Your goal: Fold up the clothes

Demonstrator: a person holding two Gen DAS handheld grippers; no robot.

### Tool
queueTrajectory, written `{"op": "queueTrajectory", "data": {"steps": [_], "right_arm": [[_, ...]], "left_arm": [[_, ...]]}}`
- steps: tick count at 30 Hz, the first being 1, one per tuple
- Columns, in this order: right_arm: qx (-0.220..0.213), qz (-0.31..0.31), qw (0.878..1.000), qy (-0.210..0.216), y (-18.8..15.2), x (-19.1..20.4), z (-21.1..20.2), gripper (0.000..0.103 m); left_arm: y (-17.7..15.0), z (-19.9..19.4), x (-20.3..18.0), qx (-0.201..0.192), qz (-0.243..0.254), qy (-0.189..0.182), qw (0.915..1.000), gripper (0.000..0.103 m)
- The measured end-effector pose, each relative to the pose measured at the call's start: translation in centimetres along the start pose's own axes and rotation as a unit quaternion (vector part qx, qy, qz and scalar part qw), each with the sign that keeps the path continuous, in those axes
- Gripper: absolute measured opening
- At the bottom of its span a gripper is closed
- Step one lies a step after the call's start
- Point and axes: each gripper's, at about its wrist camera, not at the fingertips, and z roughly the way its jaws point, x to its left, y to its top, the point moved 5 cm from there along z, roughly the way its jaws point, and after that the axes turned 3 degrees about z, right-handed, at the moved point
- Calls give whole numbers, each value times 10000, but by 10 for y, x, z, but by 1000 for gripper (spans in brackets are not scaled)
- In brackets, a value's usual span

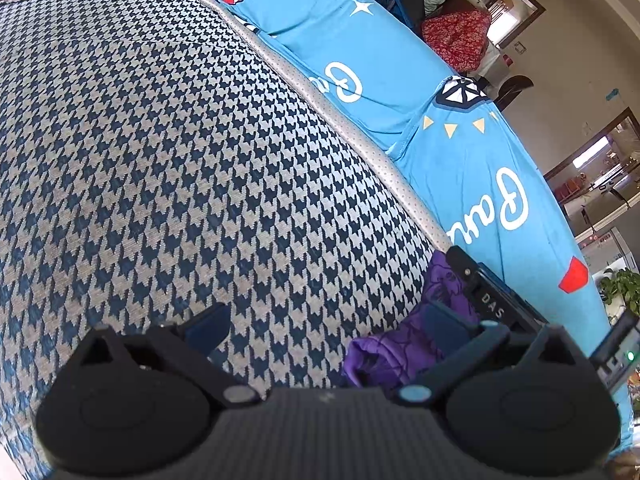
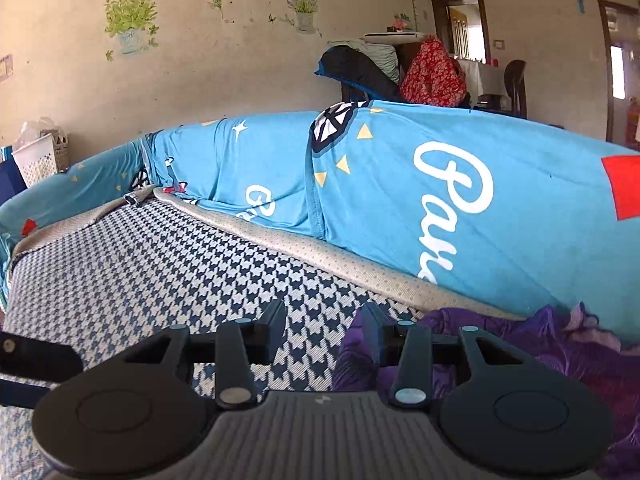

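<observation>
Crumpled purple garment [image 2: 520, 344], glossy, bunched on houndstooth cushion [image 2: 160, 248]

Purple garment [image 2: 500, 344], dark print, crumpled in heap on houndstooth sofa seat [image 2: 160, 248], by blue-covered backrest [image 2: 400, 184].

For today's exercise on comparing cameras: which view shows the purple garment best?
The right wrist view: the purple garment spreads along the houndstooth cushion's edge to the frame's right side. The left wrist view shows only a bunched patch, partly hidden behind that gripper's finger.
</observation>
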Motion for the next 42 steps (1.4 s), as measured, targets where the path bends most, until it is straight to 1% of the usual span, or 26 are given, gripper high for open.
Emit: {"op": "queueTrajectory", "data": {"steps": [5, 9, 11, 12, 13, 15, 17, 18, 19, 21, 22, 24, 26, 27, 28, 29, 30, 32, 34, 36, 37, 38, 39, 41, 42], "right_arm": [[330, -454, 9979, -323, 0, -2, 33, 42], [761, -883, 9918, -516, -4, 0, 55, 40], [1005, -1043, 9877, -594, -5, 0, 65, 30], [1073, -1092, 9862, -624, -5, -1, 68, 17], [1087, -1104, 9859, -635, -5, -2, 70, 11], [926, -908, 9895, -636, 1, -6, 70, 7], [350, -207, 9984, -401, 16, -16, 61, 6], [-24, 195, 9995, -250, 23, -21, 54, 2], [-444, 588, 9972, -160, 29, -27, 47, 2], [-888, 934, 9913, -275, 34, -33, 41, 4], [-821, 969, 9915, -281, 34, -33, 43, 4], [-538, 958, 9937, -240, 32, -33, 46, 4], [-499, 930, 9941, -262, 29, -32, 38, 7], [-455, 881, 9947, -258, 27, -31, 34, 17], [-388, 797, 9958, -229, 24, -30, 32, 33], [-308, 683, 9969, -219, 20, -28, 31, 40], [-229, 561, 9978, -259, 16, -27, 31, 43], [-46, 292, 9990, -327, 7, -25, 34, 44], [156, 85, 9994, -296, -2, -22, 39, 46], [295, -213, 9986, -394, -11, -18, 44, 46], [335, -397, 9975, -481, -16, -15, 48, 44], [407, -540, 9960, -588, -20, -14, 52, 36], [493, -665, 9941, -701, -24, -13, 57, 9], [440, -509, 9947, -772, -26, -18, 63, 9], [325, -252, 9964, -743, -24, -22, 64, 9]], "left_arm": [[-1, 2, 3, 49, 10, 10, 10000, 103], [0, 4, 8, 80, -31, 47, 10000, 103], [0, 5, 9, 98, -49, 57, 9999, 103], [0, 6, 10, 105, -52, 64, 9999, 103], [0, 6, 10, 112, -51, 80, 9999, 103], [0, 5, 11, 102, -58, 123, 9999, 103], [1, 5, 11, 76, -52, 164, 9998, 103], [1, 5, 10, 69, -38, 169, 9998, 103], [1, 5, 10, 70, -25, 171, 9998, 103], [0, 5, 9, 102, -7, 175, 9998, 103], [-1, 5, 9, 113, -1, 174, 9998, 103], [-1, 4, 8, 109, 39, 170, 9998, 103], [-1, 3, 6, 86, 56, 162, 9998, 103], [-2, 3, 5, 84, 49, 150, 9998, 103], [-2, 3, 5, 95, 41, 132, 9999, 103], [-3, 3, 4, 109, 52, 130, 9998, 103], [-5, 3, 3, 125, 65, 129, 9998, 103], [-7, 4, 1, 138, 93, 141, 9998, 103], [-7, 5, 0, 133, 114, 163, 9997, 103], [-8, 7, -1, 144, 131, 193, 9996, 103], [-8, 8, -1, 149, 139, 209, 9996, 103], [-8, 9, -2, 157, 161, 232, 9995, 103], [-9, 9, -2, 165, 196, 263, 9993, 103], [-10, 11, -4, 153, 302, 378, 9987, 103], [-10, 11, -5, 135, 355, 438, 9983, 103]]}}
